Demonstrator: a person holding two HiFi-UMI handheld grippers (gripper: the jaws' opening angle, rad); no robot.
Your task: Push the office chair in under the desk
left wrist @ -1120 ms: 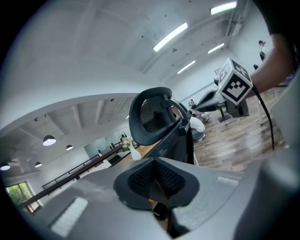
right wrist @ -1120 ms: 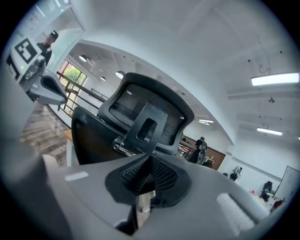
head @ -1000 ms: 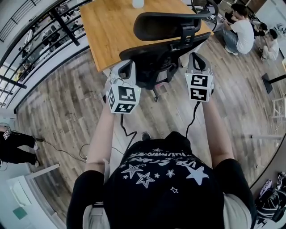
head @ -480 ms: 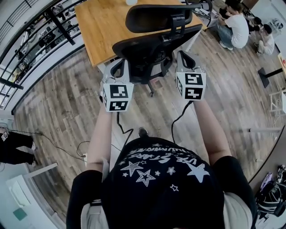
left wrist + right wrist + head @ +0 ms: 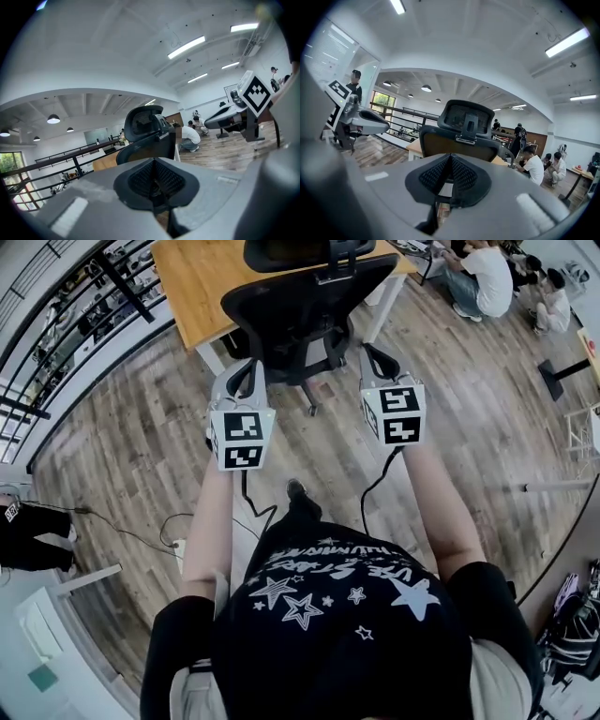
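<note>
**Though close to desk (image 5: 187, 277), not yet fully under**

Set at desk edge: black chair (image 5: 300, 306), backrest toward camera. Behind it, left gripper (image 5: 249, 371) and right gripper (image 5: 375, 360), both clamped tight on nothing (tips beside backrest's lower corners, contact unclear). Wood floor (image 5: 122, 456) beneath.

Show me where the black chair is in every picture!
Head view: the office chair is at the top centre.
Left gripper view: it is in the middle, a little left, headrest on top.
Right gripper view: it is in the middle, headrest on top.
Shared landmark: the wooden desk just beyond the chair shows in all three, at the chair's left in both gripper views.
</note>
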